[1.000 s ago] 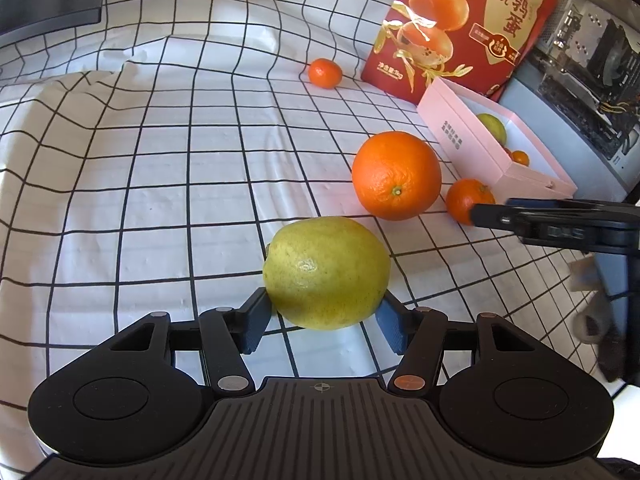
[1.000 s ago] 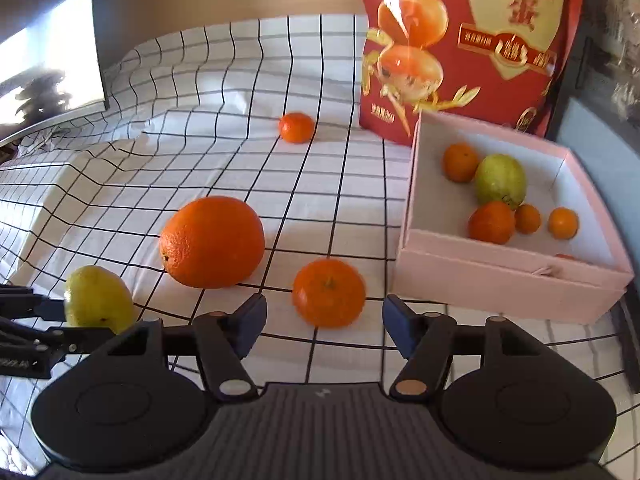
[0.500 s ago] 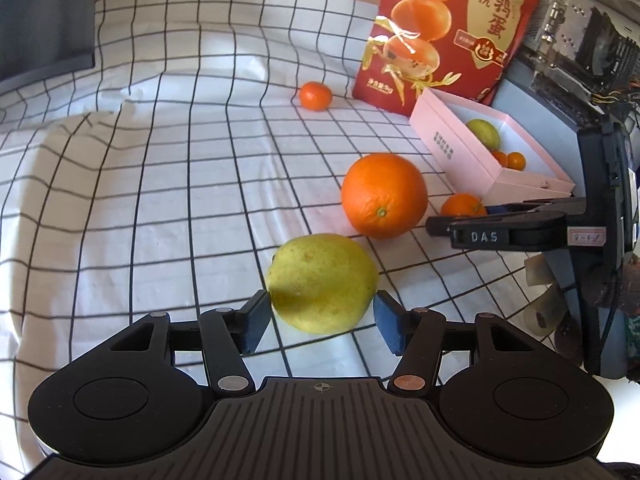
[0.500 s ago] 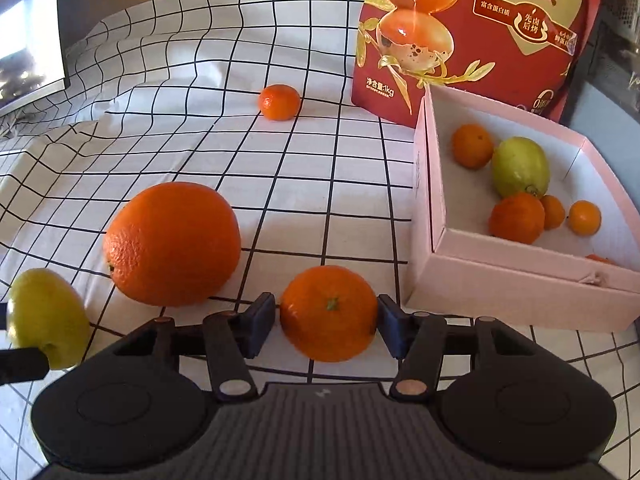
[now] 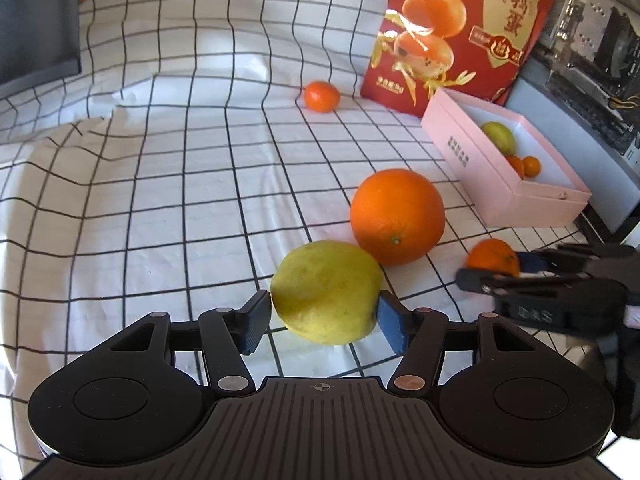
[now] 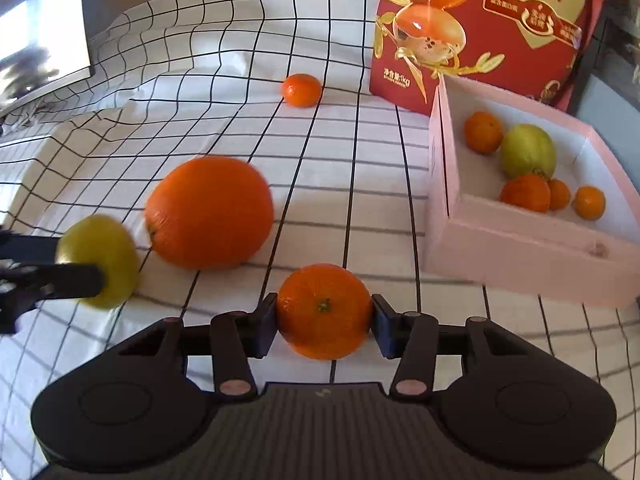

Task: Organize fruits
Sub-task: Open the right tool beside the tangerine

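Observation:
My left gripper (image 5: 320, 322) is shut on a yellow-green lemon (image 5: 326, 292), held just above the checked cloth; the lemon also shows in the right wrist view (image 6: 98, 260). My right gripper (image 6: 324, 326) is shut on a tangerine (image 6: 324, 312), which also shows in the left wrist view (image 5: 492, 258). A large orange (image 5: 398, 216) (image 6: 210, 212) lies on the cloth between the two. A small tangerine (image 5: 321, 96) (image 6: 302, 90) lies further back. A pink box (image 6: 500, 252) (image 5: 472, 152) at the right holds a green lemon (image 6: 528, 150) and several small tangerines.
A tall red bag (image 5: 460, 28) (image 6: 480, 28) stands behind the pink box. A dark monitor (image 5: 36, 20) stands at the back left. Computer hardware (image 5: 592, 52) sits to the right of the box. The checked cloth (image 5: 160, 184) is wrinkled at the left.
The right gripper moved forward and closed on the tangerine. The left gripper kept its hold on the lemon and tilted back, so more of the far cloth and bag show.

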A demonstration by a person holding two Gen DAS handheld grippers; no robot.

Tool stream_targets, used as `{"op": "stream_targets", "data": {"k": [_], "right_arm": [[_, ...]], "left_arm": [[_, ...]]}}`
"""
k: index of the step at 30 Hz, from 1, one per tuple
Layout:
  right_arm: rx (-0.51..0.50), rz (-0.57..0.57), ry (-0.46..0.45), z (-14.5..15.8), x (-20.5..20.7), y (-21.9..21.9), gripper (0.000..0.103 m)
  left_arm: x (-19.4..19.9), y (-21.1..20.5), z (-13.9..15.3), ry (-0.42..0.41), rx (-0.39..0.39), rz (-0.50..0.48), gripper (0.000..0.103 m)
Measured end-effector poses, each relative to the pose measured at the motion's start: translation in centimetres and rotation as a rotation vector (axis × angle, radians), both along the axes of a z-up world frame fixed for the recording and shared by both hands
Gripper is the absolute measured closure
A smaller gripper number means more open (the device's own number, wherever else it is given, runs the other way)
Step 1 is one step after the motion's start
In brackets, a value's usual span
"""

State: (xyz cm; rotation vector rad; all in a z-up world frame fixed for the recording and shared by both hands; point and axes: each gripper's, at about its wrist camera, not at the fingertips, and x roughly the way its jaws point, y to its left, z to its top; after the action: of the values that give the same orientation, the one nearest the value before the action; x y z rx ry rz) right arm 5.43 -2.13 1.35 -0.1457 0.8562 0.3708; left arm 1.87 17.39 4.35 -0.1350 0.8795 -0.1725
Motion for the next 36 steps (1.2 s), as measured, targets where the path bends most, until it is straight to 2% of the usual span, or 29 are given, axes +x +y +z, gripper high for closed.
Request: {"op": "stream_targets", "data": {"k": [5, 10, 13, 15, 21, 26, 30, 36], "right_arm": [[0.008, -0.049, -0.001, 0.2, -2.2, -2.1, 0.055], [0.011, -0.086, -0.013, -0.2, -4.1, -4.5, 0.054], [0.016, -0.09, -0.015, -0.4, -4.5, -5.1, 0.043], [0.01, -0.102, -0.023, -0.6, -4.6, -5.1, 0.033], [0.014, -0.104, -0.066, -1.3, -4.9, -4.6, 0.017], [0.019, -0.113, -0.074, -1.6, -4.6, -4.4, 0.009], [0.021, -0.107, -0.077, -1.8, -4.5, -4.2, 0.002], [0.028, -0.117, -0.082, -1.9, -4.5, -3.9, 0.0]], "left_arm": [[0.9, -0.1, -0.4, 0.018, -0.028, -0.004, 0.037], [1.6, -0.7, -0.8, 0.01, -0.016, -0.027, 0.033], [1.7, -0.7, -1.0, 0.007, -0.012, -0.028, 0.031], [1.6, -0.5, -1.0, 0.003, -0.015, -0.032, 0.031], [0.1, -0.3, -1.0, -0.019, -0.005, -0.058, 0.032], [-1.3, 0.7, -1.1, -0.006, -0.038, -0.063, 0.033], [-2.3, 0.7, -1.0, 0.008, -0.027, -0.076, 0.033], [-2.2, 0.6, -1.0, 0.017, -0.025, -0.06, 0.033]]}}
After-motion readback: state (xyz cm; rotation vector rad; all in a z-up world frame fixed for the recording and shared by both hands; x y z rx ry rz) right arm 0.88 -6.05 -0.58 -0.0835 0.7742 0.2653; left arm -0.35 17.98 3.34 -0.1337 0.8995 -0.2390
